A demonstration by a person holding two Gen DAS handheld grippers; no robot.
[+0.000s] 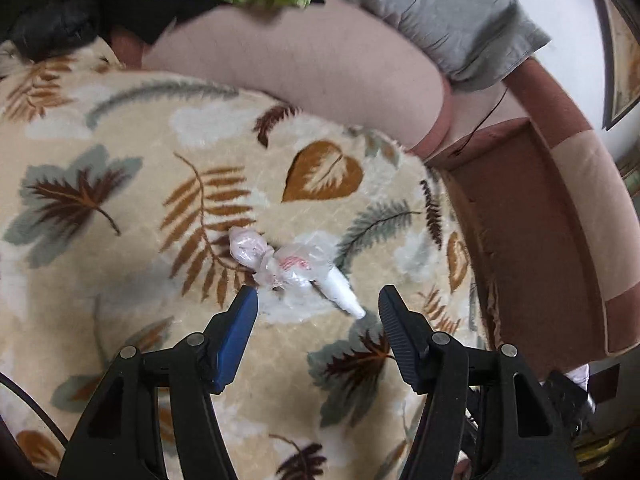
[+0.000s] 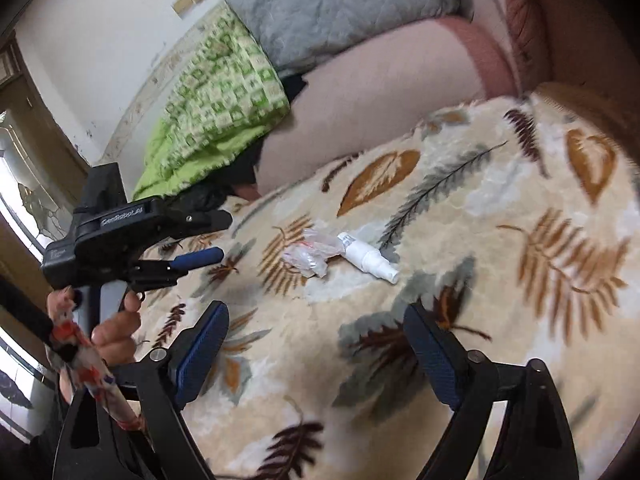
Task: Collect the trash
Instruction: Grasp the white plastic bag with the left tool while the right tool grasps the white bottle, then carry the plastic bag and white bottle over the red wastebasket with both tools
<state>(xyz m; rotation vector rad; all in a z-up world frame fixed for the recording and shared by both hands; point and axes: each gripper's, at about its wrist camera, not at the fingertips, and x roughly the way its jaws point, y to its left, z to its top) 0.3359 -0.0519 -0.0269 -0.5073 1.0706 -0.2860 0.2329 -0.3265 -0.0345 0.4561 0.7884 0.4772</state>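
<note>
Nearest the left wrist camera, the left gripper [image 1: 318, 300] has its fingers spread wide apart, holding nothing; the blue-padded left finger [image 1: 240, 320] reaches just to the edge of a crumpled clear plastic wrapper [image 1: 276, 260], though contact cannot be confirmed. The wrapper is thin, translucent and creased, with faint red print, and lies on a fleecy leaf-patterned blanket [image 1: 120, 160]. Beside it, partly tucked under the plastic, lies a small white spray bottle [image 1: 344, 292] on its side, its nozzle end pointing toward the gap between the fingers. In the right wrist view the right gripper [image 2: 312, 320] also stands wide open and empty, above the blanket and well short of the wrapper [image 2: 308, 256] and the bottle [image 2: 366, 260]. At the left of that view a hand [image 2: 112, 332] grips the left gripper's handle. Farther back, a pale pink cushion [image 1: 300, 64] runs behind the blanket, with a grey quilted cloth [image 1: 432, 12] and a green checked cloth [image 2: 216, 112] on it.
</note>
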